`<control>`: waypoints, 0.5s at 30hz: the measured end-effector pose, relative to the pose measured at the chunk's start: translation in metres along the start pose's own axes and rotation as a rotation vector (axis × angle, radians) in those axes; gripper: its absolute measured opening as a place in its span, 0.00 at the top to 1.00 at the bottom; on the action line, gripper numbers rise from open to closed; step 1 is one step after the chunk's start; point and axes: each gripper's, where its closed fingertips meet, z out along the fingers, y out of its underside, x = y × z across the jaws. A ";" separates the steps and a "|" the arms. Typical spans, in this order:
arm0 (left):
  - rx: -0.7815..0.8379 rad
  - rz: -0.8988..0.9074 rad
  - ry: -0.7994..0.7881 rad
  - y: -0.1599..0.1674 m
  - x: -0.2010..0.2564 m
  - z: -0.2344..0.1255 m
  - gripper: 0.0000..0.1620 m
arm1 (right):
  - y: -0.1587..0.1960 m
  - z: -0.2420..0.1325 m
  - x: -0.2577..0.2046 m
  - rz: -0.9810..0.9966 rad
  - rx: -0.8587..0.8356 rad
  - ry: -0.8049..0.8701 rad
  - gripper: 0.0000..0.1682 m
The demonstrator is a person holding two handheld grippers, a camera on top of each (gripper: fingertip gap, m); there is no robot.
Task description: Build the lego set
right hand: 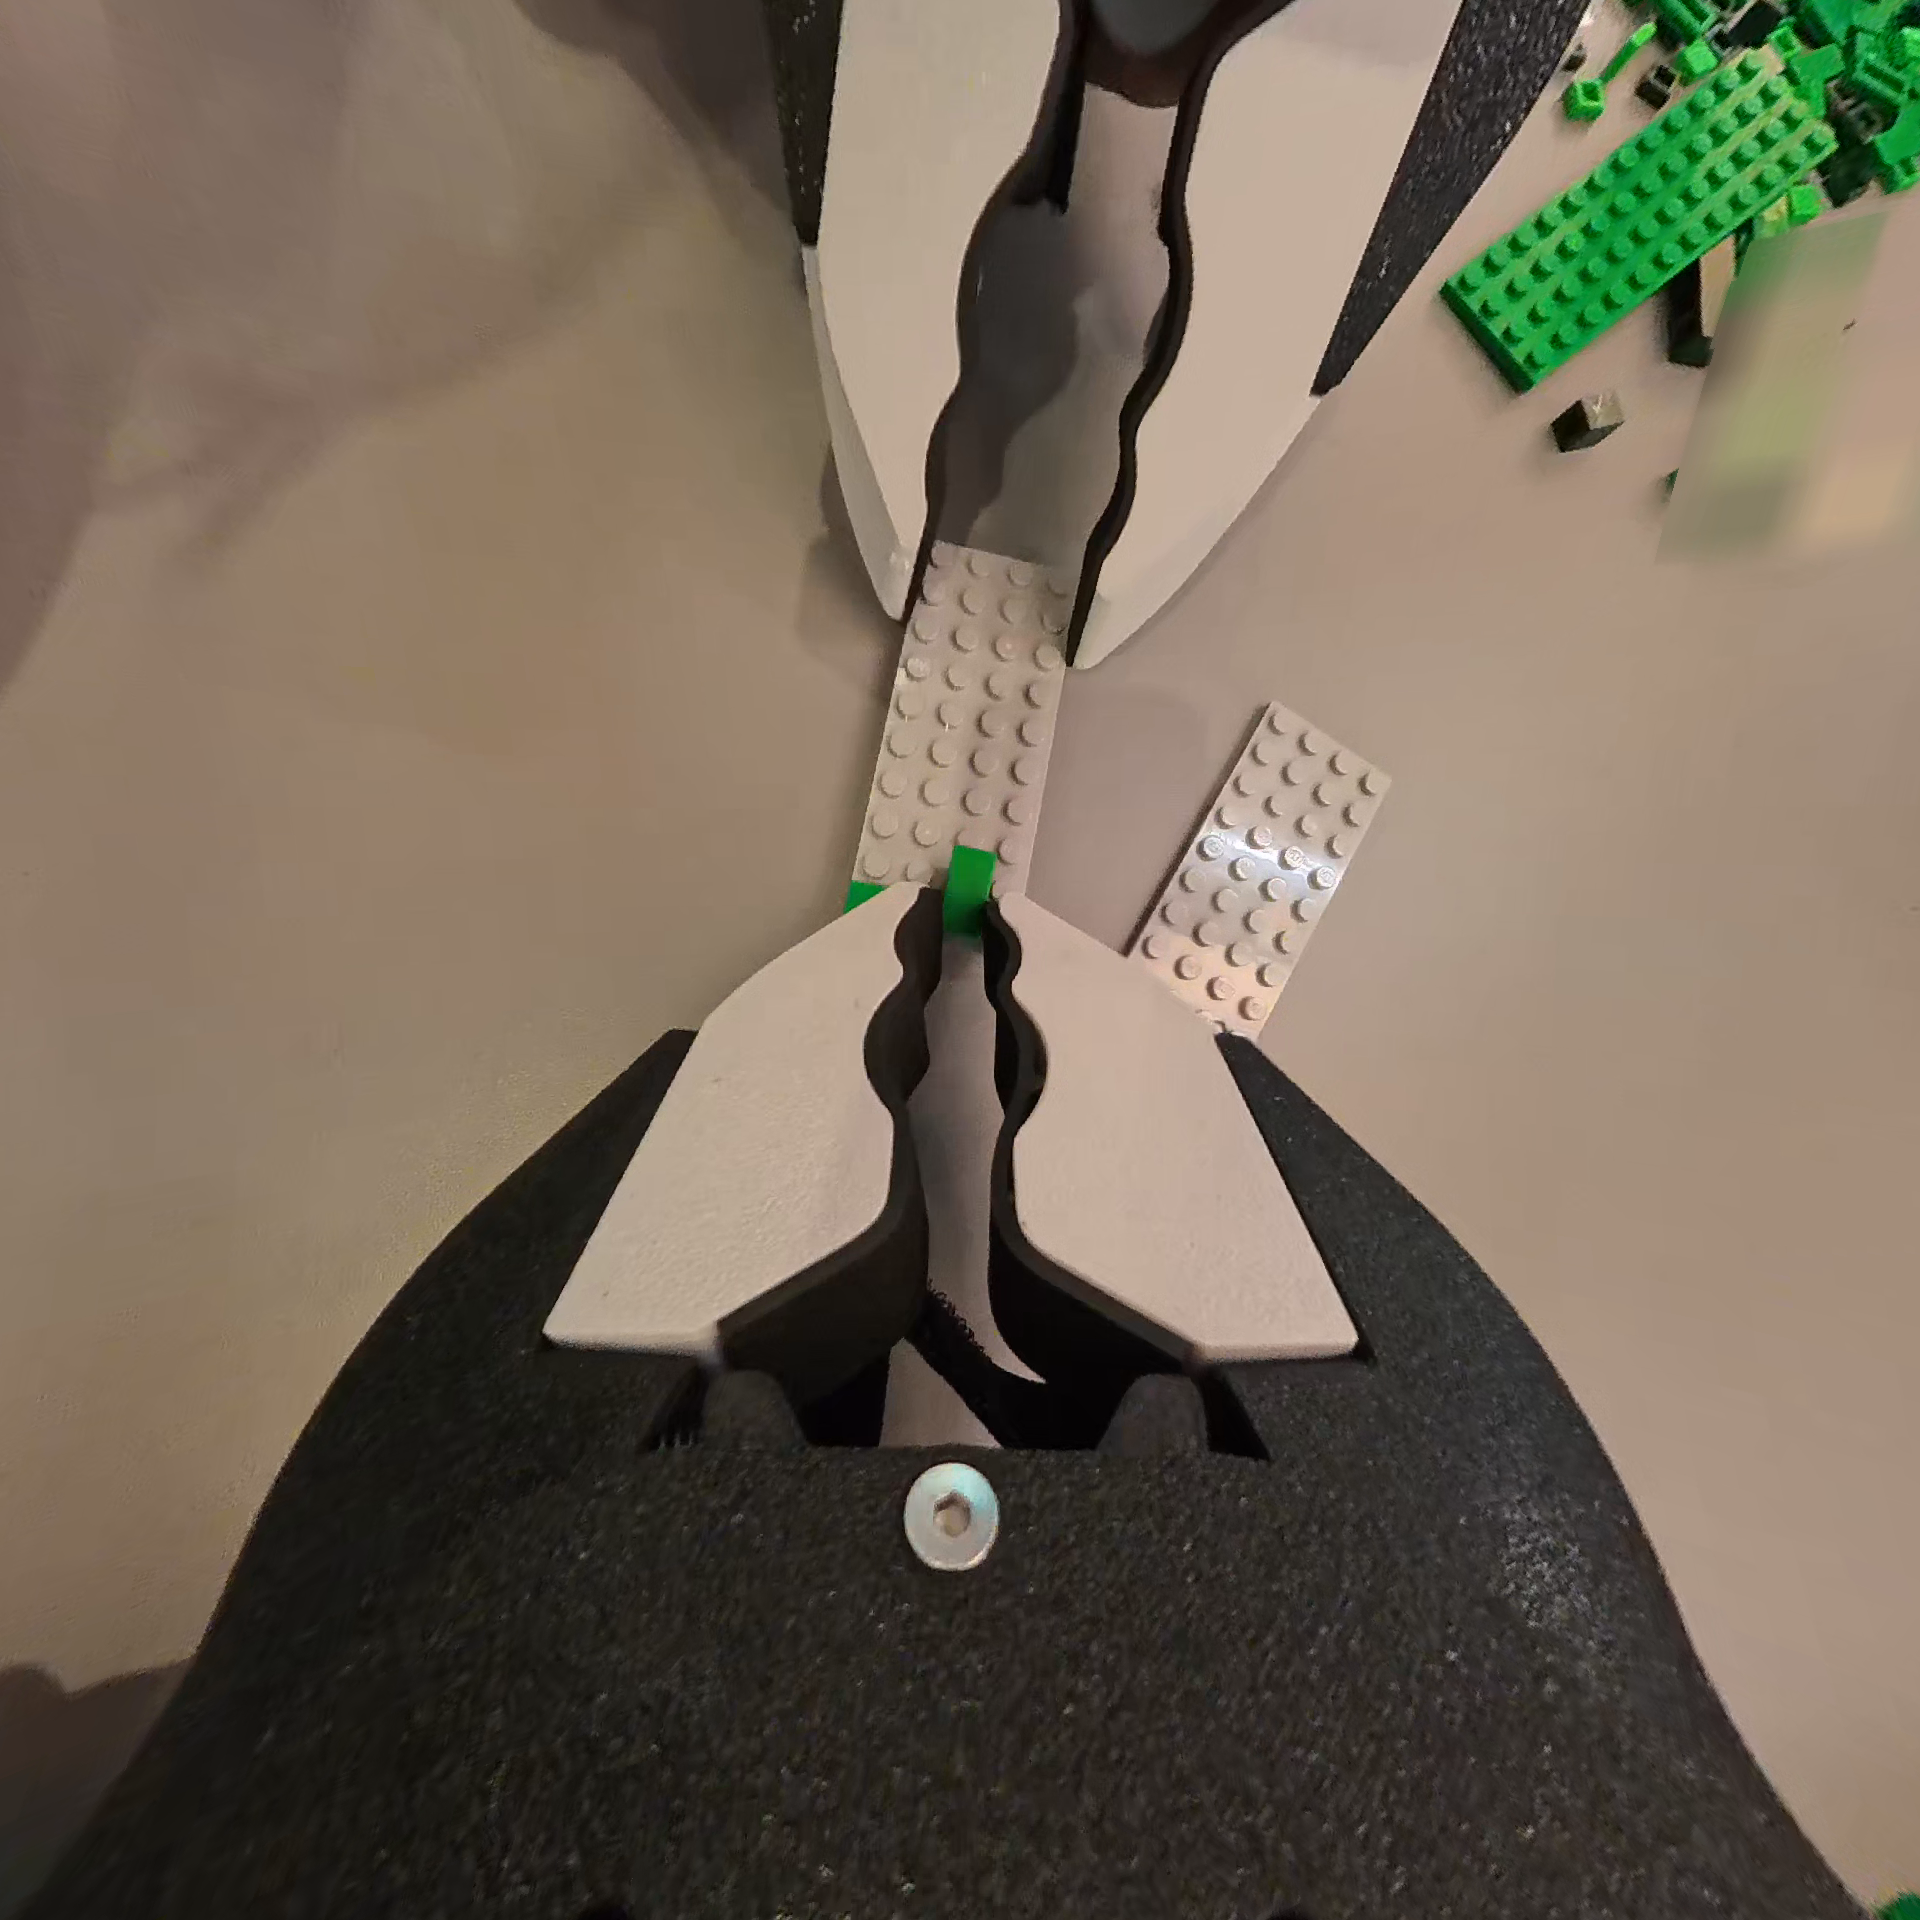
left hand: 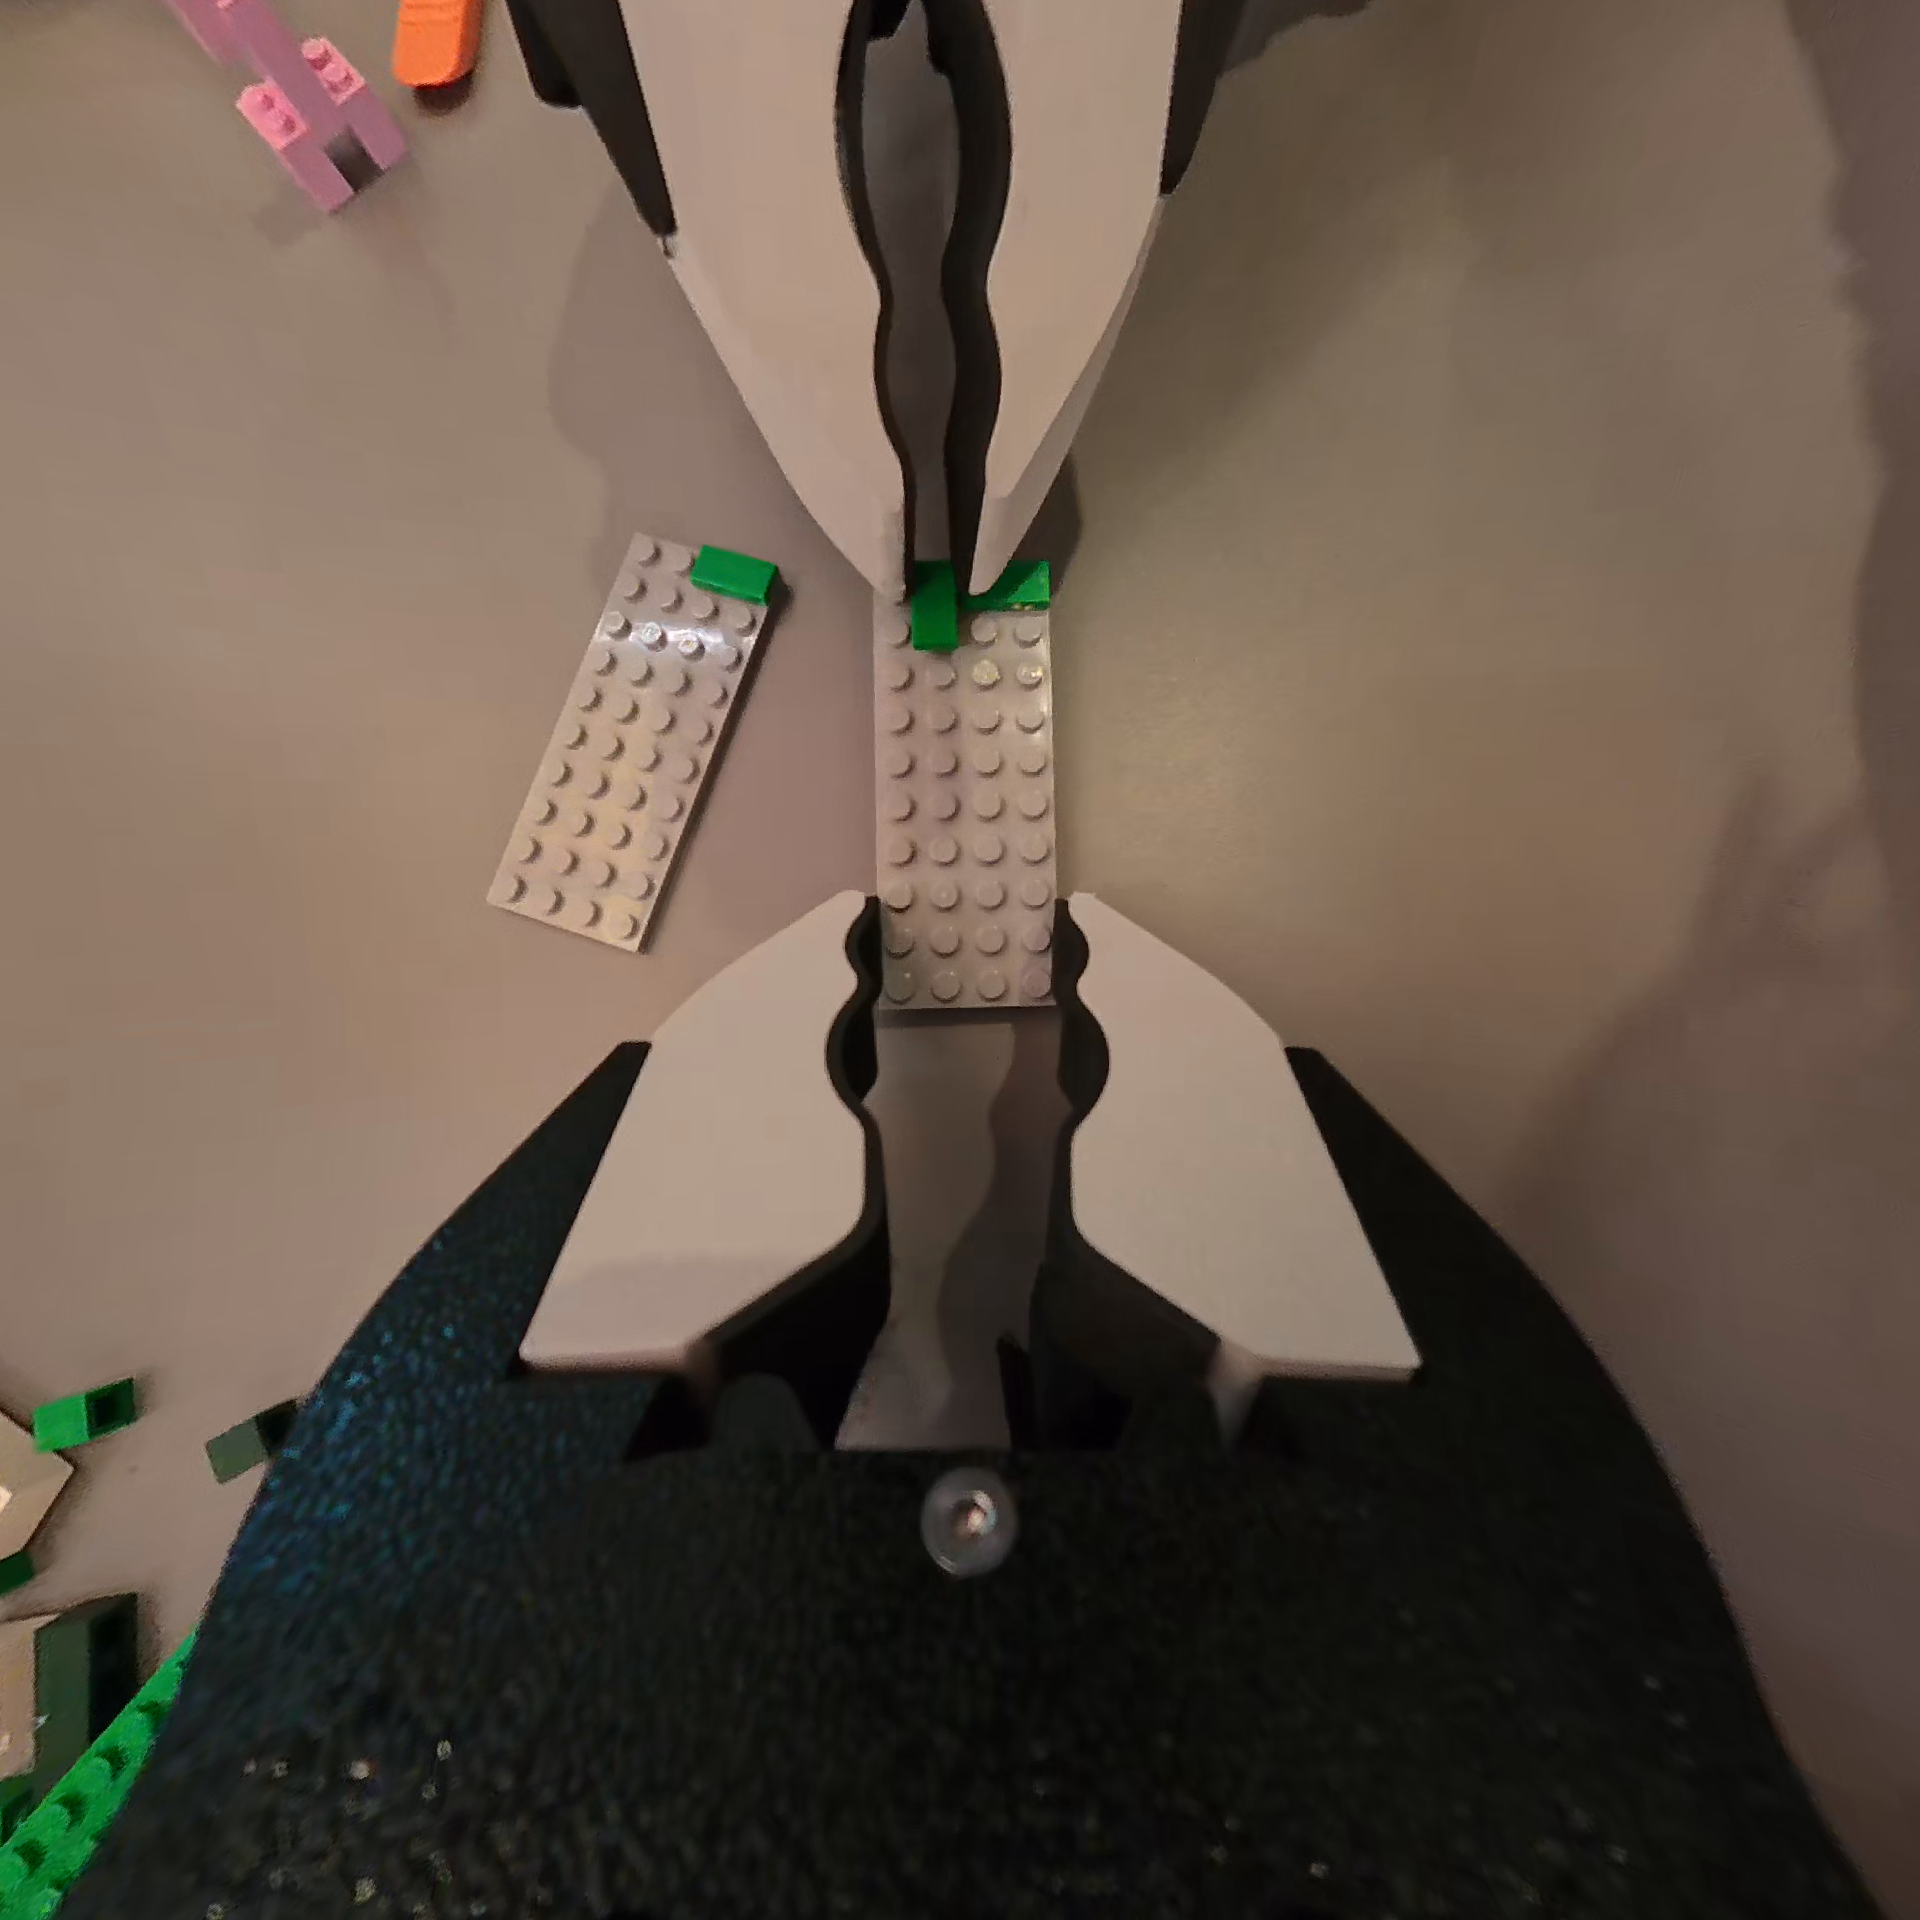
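A grey studded plate (left hand: 966,790) lies on the table. My left gripper (left hand: 968,914) is shut on its near end, one finger on each long edge. My right gripper (left hand: 940,566) comes from the far side and is shut on a small green tile (left hand: 932,615), held at the plate's far end. A second green tile (left hand: 1023,587) sits on the far corner beside it. In the right wrist view my right gripper (right hand: 956,902) pinches the green tile (right hand: 971,883) over the plate (right hand: 966,727), and the left gripper (right hand: 992,618) clamps the far end.
A second grey plate (left hand: 634,748) with a green tile (left hand: 736,571) lies to the left; it also shows in the right wrist view (right hand: 1257,873). Pink bricks (left hand: 312,114) and an orange piece (left hand: 436,42) lie far left. A large green plate (right hand: 1631,208) and loose green pieces lie far right. The tips of one gripper are about 6 cm away from the tips of the other.
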 end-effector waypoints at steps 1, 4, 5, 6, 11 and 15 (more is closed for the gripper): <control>-0.001 0.003 0.002 0.000 0.001 0.000 0.81 | 0.000 0.000 -0.001 0.001 -0.002 -0.008 0.96; 0.000 0.002 0.011 0.000 0.002 0.002 0.81 | 0.001 0.001 -0.002 -0.008 -0.006 -0.014 0.96; 0.001 0.002 0.013 0.000 0.002 0.002 0.81 | 0.002 0.001 -0.003 -0.008 -0.010 -0.019 0.96; 0.002 0.003 0.013 0.000 0.002 0.002 0.81 | 0.002 0.001 -0.003 -0.008 -0.013 -0.020 0.96; 0.007 0.005 0.015 0.000 0.002 0.002 0.81 | 0.003 0.001 -0.004 -0.010 -0.019 -0.026 0.96; 0.007 0.005 0.019 0.000 0.002 0.002 0.81 | 0.003 0.000 -0.005 0.008 -0.016 -0.040 0.96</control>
